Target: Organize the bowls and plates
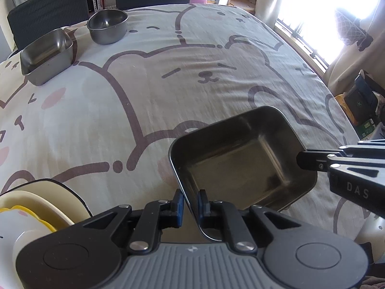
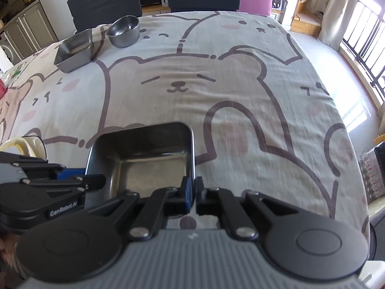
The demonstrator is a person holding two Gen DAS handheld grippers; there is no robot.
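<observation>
Left wrist view: the left gripper (image 1: 190, 206) has its jaws closed on the near rim of a rectangular steel tray (image 1: 243, 159), the wall pinched between the blue pads. The tray sits at about 4 o'clock on the bench, which is covered by a bear-print cloth (image 1: 168, 84). It looks tilted, though I cannot tell whether it is off the cloth. The right gripper (image 1: 305, 162) comes in from 3 o'clock and nips the tray's right-hand rim. The tray is empty. At 10 o'clock stand a second steel tray (image 1: 47, 56) and, just beside it at 11 o'clock, a round steel bowl (image 1: 107, 26), both empty. At 8 o'clock a cream dish (image 1: 36, 207) holds something yellow that I cannot name.

Right wrist view: the right gripper (image 2: 194, 193) has its jaws shut tight on the tray's right wall, and the tray (image 2: 146, 159) lies straight ahead at 6 o'clock. The left gripper (image 2: 96, 180) holds the opposite rim from 9 o'clock. The second tray (image 2: 74, 53) and the bowl (image 2: 124, 31) sit at 11 o'clock, well apart from the held one.

Probably the held tray is bound for the other tray, to nest in it. Both hands should rise together and keep it level, since thin rim grips slip easily if one side leads or twists.
</observation>
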